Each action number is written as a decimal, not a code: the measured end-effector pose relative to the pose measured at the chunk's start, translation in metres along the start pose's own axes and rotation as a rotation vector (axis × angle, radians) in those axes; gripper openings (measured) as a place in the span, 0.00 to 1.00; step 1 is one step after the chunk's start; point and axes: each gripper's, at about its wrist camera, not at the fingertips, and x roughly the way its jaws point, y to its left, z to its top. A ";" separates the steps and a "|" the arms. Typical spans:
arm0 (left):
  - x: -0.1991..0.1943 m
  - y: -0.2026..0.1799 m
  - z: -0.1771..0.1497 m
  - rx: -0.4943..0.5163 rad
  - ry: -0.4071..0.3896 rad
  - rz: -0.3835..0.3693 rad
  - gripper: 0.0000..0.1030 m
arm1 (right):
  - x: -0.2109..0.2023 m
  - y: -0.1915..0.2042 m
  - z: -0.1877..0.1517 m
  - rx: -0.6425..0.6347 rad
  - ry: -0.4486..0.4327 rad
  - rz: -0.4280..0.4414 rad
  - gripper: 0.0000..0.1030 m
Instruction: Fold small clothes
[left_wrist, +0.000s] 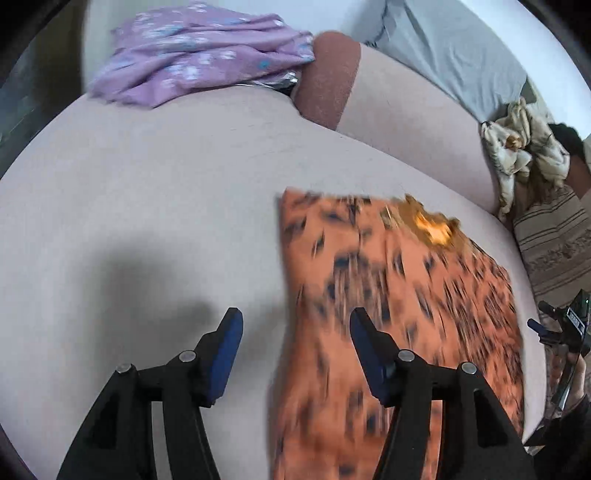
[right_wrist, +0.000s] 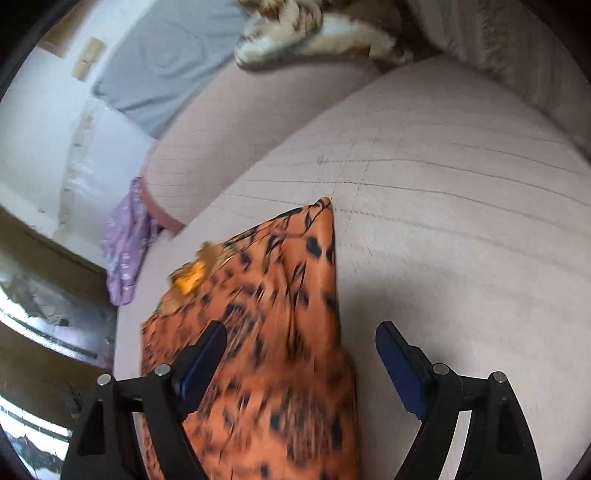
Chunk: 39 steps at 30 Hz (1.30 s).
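On the pink couch (left_wrist: 147, 206) your orange spotted garment (left_wrist: 399, 295) lies flat, both grippers' jaws apart and empty; next, pinch an edge to fold it.

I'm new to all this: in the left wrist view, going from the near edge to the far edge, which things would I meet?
Left gripper with open black fingers → orange black-spotted cloth lying flat → bare pale pink cushion → crumpled lilac floral garment.
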 end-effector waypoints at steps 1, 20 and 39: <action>0.010 -0.003 0.013 0.021 0.003 0.005 0.60 | 0.011 0.002 0.008 -0.001 0.002 -0.007 0.83; 0.075 -0.029 0.029 0.218 -0.024 0.225 0.12 | 0.078 0.056 0.026 -0.346 0.025 -0.347 0.13; 0.028 -0.040 0.000 0.074 -0.029 0.220 0.60 | 0.053 0.022 -0.002 0.051 0.011 0.032 0.73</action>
